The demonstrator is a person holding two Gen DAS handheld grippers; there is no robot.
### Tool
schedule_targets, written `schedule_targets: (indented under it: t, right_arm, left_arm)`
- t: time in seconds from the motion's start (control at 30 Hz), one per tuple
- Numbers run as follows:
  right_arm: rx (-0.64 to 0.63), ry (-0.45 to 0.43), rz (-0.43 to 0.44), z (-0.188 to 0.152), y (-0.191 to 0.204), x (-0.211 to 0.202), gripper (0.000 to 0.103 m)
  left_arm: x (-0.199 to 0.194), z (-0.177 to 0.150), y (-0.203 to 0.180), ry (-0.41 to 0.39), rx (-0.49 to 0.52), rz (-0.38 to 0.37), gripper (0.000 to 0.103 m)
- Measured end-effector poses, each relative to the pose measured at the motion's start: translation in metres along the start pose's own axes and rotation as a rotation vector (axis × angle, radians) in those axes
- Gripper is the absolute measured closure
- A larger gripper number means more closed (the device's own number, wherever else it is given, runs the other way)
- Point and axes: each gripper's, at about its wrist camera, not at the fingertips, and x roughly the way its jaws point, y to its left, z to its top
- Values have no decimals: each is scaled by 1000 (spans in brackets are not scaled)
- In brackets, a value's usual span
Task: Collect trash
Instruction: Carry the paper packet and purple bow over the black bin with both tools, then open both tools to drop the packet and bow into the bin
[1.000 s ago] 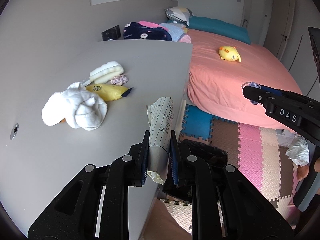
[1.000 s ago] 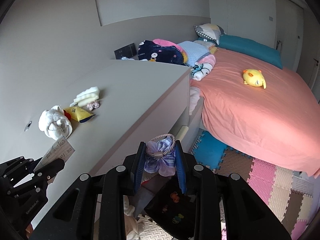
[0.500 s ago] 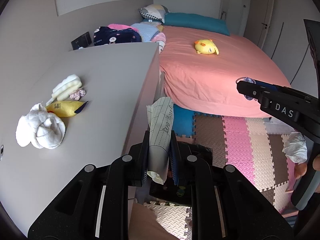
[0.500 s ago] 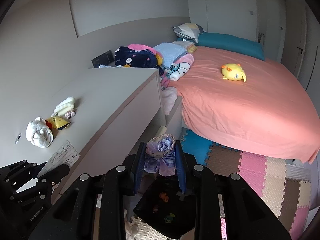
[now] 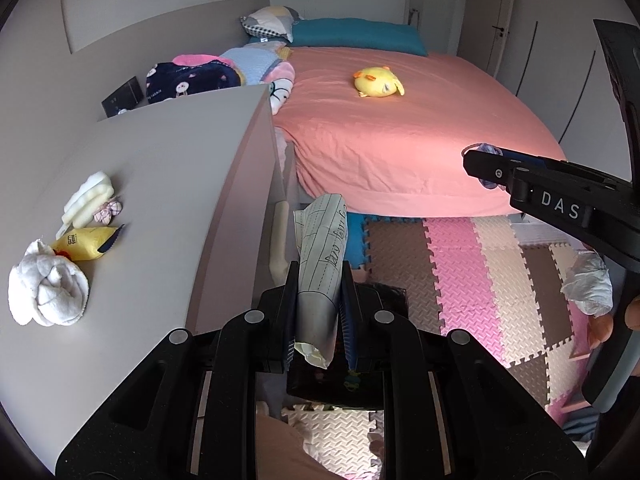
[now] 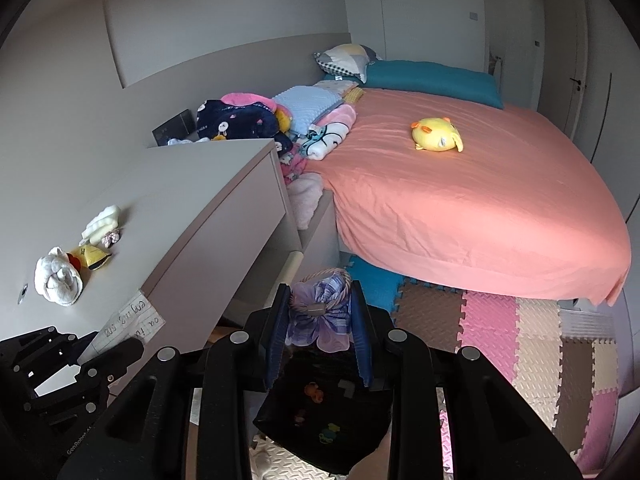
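The left gripper is clamped on one rolled sheet of lined paper with handwriting on it. The roll's long axis runs along the fingers, its far end pointing forward and up past the fingertips and its crumpled near end sticking out behind the pads. It hangs off the edge of the grey desk, above a black bin on the floor.

The right gripper is closed on one purple fabric bow with a pinkish cord loop at its top; the bow sits flat between the two blue pads, its loop end pointing forward. It is held above the same black bin, in which a few small coloured bits lie.

On the desk, well apart from both grippers, four things lie close together: one balled white cloth, one yellow wrapper touching it, one pale foam piece, and one small checked bow just beside the foam.

One yellow plush chick lies on the coral bed. One crumpled white wad lies on the puzzle foam mat at the right.
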Motion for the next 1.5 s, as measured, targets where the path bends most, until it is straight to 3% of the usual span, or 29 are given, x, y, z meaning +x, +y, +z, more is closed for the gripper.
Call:
schedule_targets:
  t: [0.53,1.03,1.07,1.13,1.2,1.27,1.5]
  right_arm:
    - [51,17,-44,-4,-26,8,73]
    - [59,40,-49,-5,-32,20,73]
    - [58,44,-49,-5,-31,21,72]
    - [53,53,-46,-4,-30,22,62]
    - [56,47,-46,-3,-30,21,39]
    - [54,27,-62,0,-29,17,26]
    - [60,5,-77,2,-29,13,22]
  left_arm:
    - [27,2,-25,52,62,-42,85]
    - [37,0,-26,80,69,-46,84]
    - [37,0,-26,80,68,-48,82]
    - [36,0,-25,79,69,-53,69]
    - [33,1,-23,59,75,-40,33]
    - [27,2,-21,25,84,-21,13]
    - [21,4,-10,3,69,26,10]
